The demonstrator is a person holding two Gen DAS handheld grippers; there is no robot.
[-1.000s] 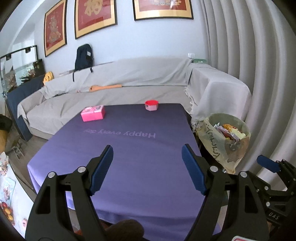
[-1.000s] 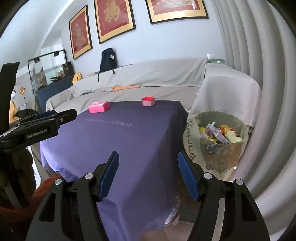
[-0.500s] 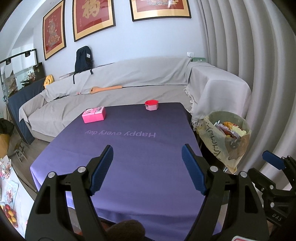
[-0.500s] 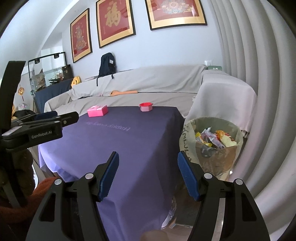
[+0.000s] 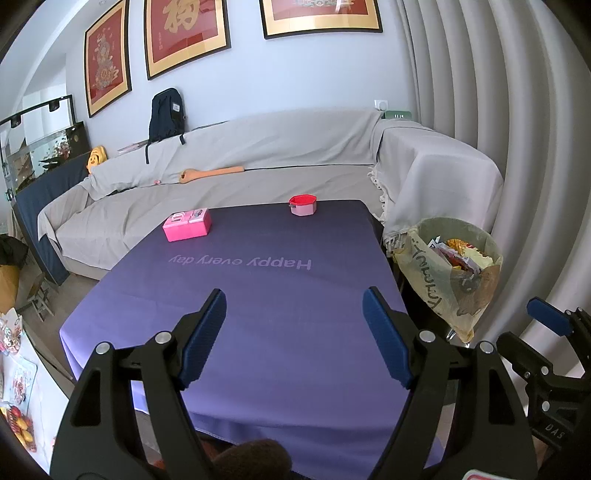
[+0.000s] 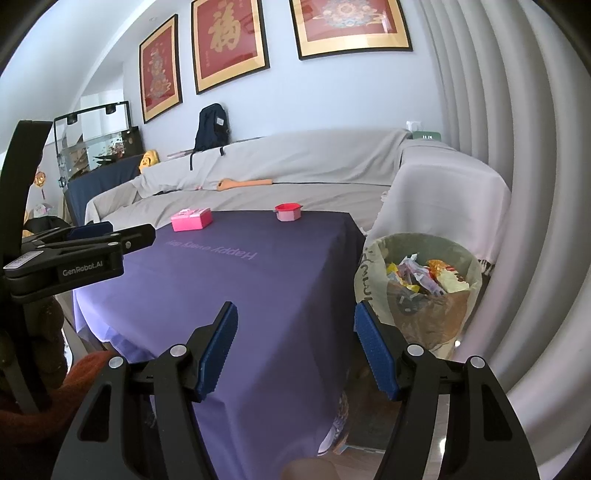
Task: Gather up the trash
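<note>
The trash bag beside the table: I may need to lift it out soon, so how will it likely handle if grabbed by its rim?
The trash bag looks thin and translucent, so probably floppy, and its rim may stretch or tear. The wrappers are heaped near the rim: likely light, but apt to spill if tilted.

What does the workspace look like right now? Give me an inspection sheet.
Surface: table under purple tablecloth printed "Happy every day".
Job's things: lined trash bin beside the table, holding wrappers.
Clutter: pink box; small red-topped pink container.
Grippers: left hand-held gripper open, nothing between its pads; right hand-held gripper likewise.
Cables: nothing seen.
Surroundings: covered sofa, backpack, framed pictures, curtain.
</note>
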